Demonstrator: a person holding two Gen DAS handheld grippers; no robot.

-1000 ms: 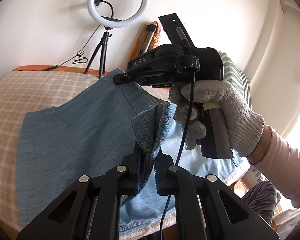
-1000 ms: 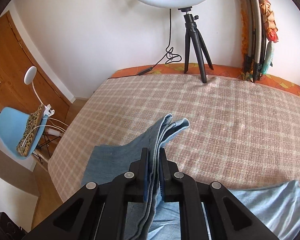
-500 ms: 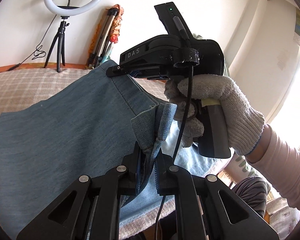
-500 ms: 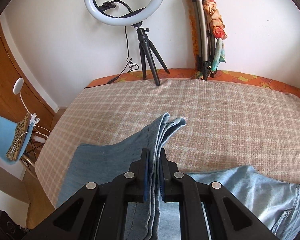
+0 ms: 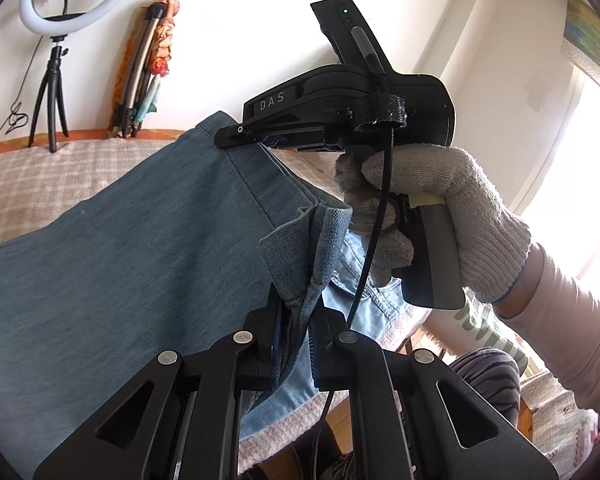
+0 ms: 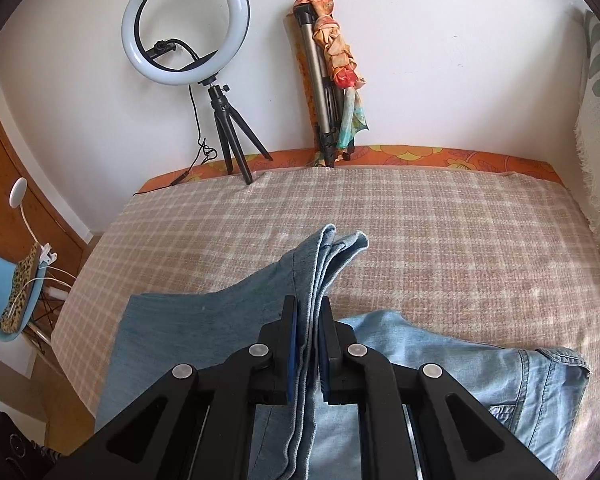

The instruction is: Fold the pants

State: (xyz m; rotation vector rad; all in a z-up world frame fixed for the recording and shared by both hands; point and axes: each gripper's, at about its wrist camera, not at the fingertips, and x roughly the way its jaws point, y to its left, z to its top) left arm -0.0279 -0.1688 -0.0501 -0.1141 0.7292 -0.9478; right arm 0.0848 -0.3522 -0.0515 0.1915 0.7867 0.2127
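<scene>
Blue denim pants [image 5: 112, 264] lie partly folded on a checked bed cover [image 6: 439, 240]. My left gripper [image 5: 296, 316] is shut on a bunched hem edge of the pants, held above the bed. My right gripper [image 6: 309, 320] is shut on another hem edge of the pants [image 6: 204, 312], several layers standing up between its fingers. In the left wrist view the right gripper [image 5: 236, 136] shows from the side, held in a white gloved hand [image 5: 439, 208], pinching the far corner. The lighter waist end [image 6: 499, 376] lies on the bed at the right.
A ring light on a small tripod [image 6: 228, 120] and a folded tripod with a scarf [image 6: 327, 80] stand at the back against the wall. A blue chair [image 6: 8, 300] is left of the bed. The bed's front edge is close below me.
Both grippers have carried the held hem edge rightwards across the bed toward the waist end. More of the lighter waist end now shows in the right wrist view. Both grips are unchanged.
</scene>
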